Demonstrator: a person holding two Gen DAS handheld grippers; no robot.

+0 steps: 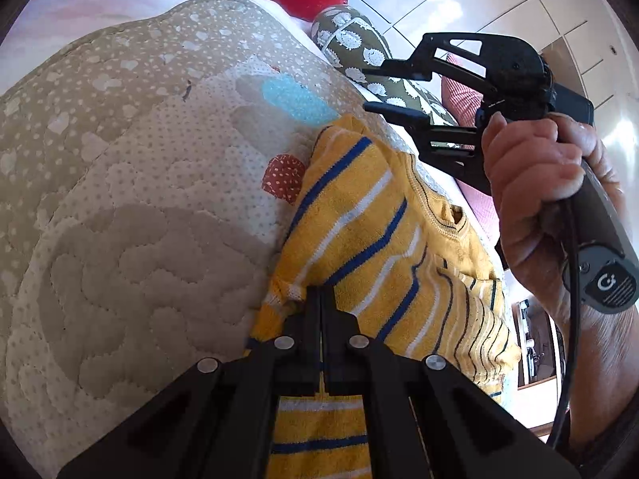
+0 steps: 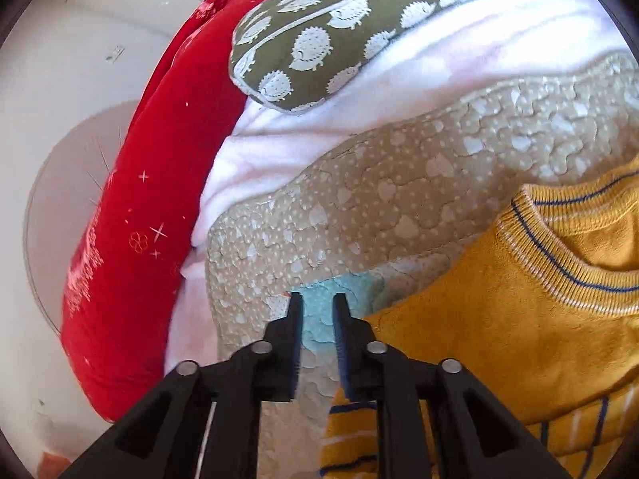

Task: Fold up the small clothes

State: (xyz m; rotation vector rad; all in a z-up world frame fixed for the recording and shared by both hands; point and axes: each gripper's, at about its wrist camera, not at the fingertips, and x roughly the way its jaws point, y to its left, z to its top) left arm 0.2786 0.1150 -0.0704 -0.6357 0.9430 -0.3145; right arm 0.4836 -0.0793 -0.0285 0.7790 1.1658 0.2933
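Note:
A small yellow garment with blue and white stripes (image 1: 359,219) lies on a beige quilted mat (image 1: 120,199). My left gripper (image 1: 321,291) is shut on the garment's striped edge. My right gripper (image 1: 383,88) is open and empty, held in a hand above the mat beyond the garment's far end. In the right wrist view the right gripper (image 2: 318,299) hovers open over a blue patch of the mat (image 2: 399,179), with the yellow garment (image 2: 499,319) and its ribbed collar to its right.
A red cushion (image 2: 139,219) lies at the bed's edge. A green pillow with white hedgehogs (image 2: 339,28) rests on a white-pink blanket (image 2: 299,131). White cupboard doors (image 1: 499,8) stand behind.

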